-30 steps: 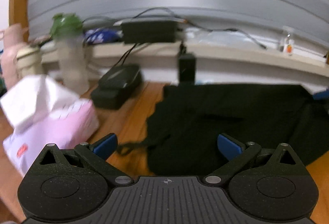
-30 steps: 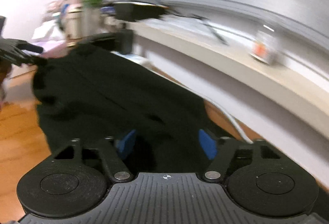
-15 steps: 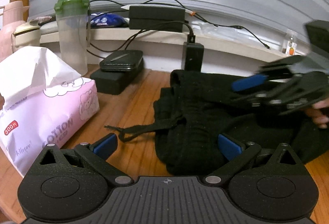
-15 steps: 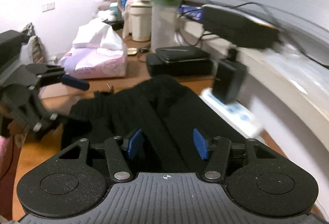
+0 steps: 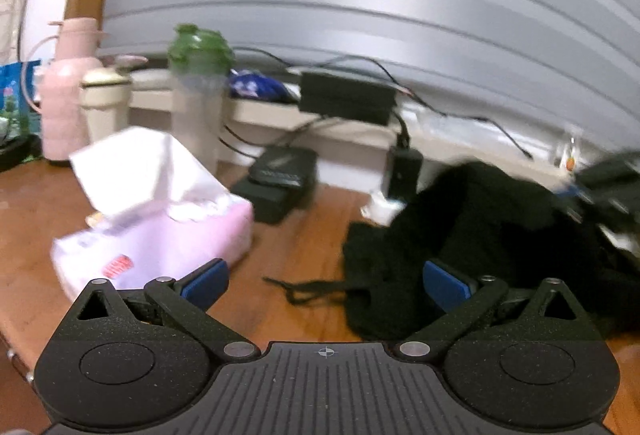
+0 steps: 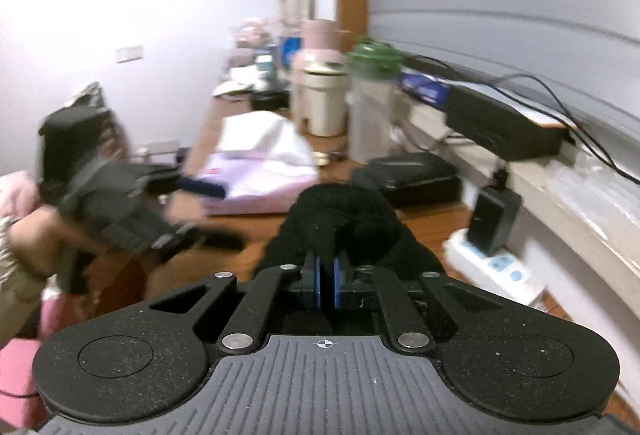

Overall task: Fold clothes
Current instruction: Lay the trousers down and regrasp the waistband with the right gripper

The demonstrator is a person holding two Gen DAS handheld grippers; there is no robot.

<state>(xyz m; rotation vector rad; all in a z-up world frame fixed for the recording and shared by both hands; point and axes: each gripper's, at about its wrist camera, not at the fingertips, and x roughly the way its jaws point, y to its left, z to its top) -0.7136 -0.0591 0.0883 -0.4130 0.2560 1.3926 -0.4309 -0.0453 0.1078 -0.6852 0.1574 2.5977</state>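
The right gripper (image 6: 327,285) has its blue pads pressed together on a bunched fold of the black garment (image 6: 340,219), which rises in a hump in front of the fingers; presumably the pinch sits at an edge so that the cloth can be carried over itself. The rest of the garment lies heaped on the wooden table (image 5: 316,239), its drawstring (image 5: 304,285) trailing loose toward the left. The left gripper (image 5: 326,281) hangs with jaws wide apart and nothing between them, just beside the garment's near edge, probably waiting to take a second hold or pin the cloth. Tissue pack (image 5: 160,235), green-lidded bottle (image 5: 198,103) and black charger box (image 5: 280,187) crowd the table's far side, leaving little room for spreading.
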